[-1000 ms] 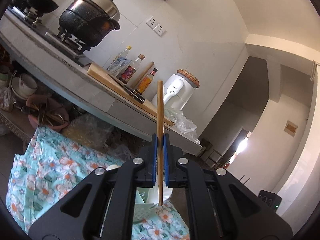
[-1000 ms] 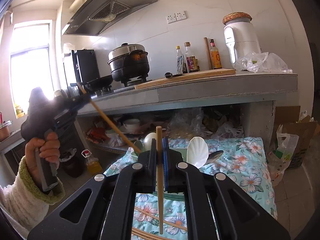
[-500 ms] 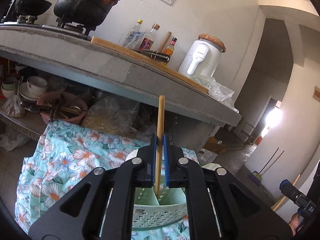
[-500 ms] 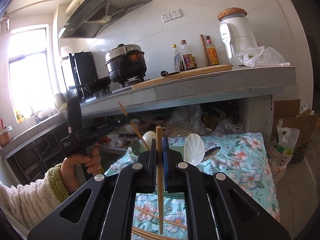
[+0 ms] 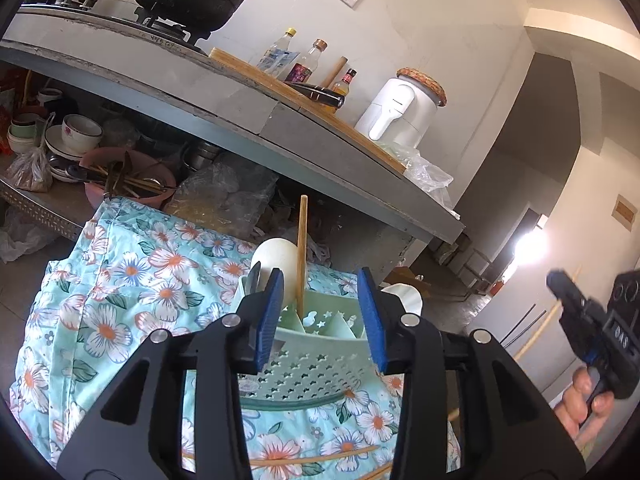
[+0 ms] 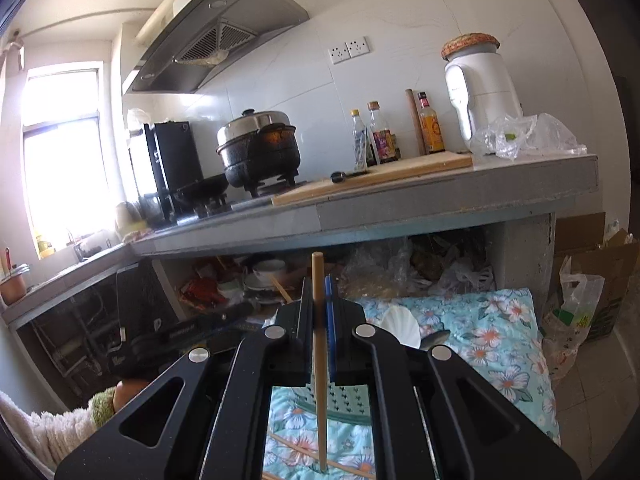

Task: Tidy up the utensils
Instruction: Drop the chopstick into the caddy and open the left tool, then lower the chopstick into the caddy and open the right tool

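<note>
Nearest the lens in the left wrist view, the left gripper (image 5: pixel 320 316) stood with its blue fingers (image 5: pixel 269 316) spreading apart and pressing on nothing; the chopstick (image 5: pixel 301 252) between them stood upright on its own, its lower end down in the green utensil holder (image 5: pixel 304 364). The step in hand was judged to be the release of that chopstick: it would be done well by letting the fingers clear the stick fully before backing straight away from the holder, so that neither pad tipped it. In front of the holder, loose chopsticks (image 5: pixel 312 458) lay on the floral cloth (image 5: pixel 132 288); behind it rose a white spoon (image 5: pixel 276 256), and beyond that the kitchen counter (image 5: pixel 248 120). Only this view showed the holder's compartments and the planted stick. To the holder's right, the right gripper (image 5: pixel 592 320) appeared in a hand (image 5: pixel 584 404). The right wrist view alone showed that gripper's state: the right gripper (image 6: pixel 322 320) was clamped on a second chopstick (image 6: pixel 319 344), held upright on the near side of the holder (image 6: pixel 340 400), its tip over the cloth.
</note>
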The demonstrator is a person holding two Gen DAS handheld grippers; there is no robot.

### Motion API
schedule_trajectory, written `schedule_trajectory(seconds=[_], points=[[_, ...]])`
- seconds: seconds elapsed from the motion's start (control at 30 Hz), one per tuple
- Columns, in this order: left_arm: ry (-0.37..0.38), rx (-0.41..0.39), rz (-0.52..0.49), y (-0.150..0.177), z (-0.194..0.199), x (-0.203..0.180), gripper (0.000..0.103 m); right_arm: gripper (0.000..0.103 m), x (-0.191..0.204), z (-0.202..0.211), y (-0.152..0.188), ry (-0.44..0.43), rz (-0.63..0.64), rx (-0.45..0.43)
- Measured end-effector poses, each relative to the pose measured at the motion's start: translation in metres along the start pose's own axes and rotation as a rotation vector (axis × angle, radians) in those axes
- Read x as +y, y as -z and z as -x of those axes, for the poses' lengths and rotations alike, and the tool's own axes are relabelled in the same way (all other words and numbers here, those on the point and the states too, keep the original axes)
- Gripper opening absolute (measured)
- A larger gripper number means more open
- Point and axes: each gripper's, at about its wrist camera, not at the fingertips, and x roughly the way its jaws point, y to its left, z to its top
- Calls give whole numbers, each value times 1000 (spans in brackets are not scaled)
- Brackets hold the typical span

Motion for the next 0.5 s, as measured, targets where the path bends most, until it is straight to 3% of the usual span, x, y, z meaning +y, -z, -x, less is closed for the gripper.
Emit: schedule_trajectory(seconds=[0.27, 0.5], points=[[-37, 57, -41, 36, 42, 7, 45, 6, -4, -30, -50, 3, -28, -161], [-106, 122, -28, 72, 67, 28, 45, 6, -16, -88, -42, 86, -40, -190]])
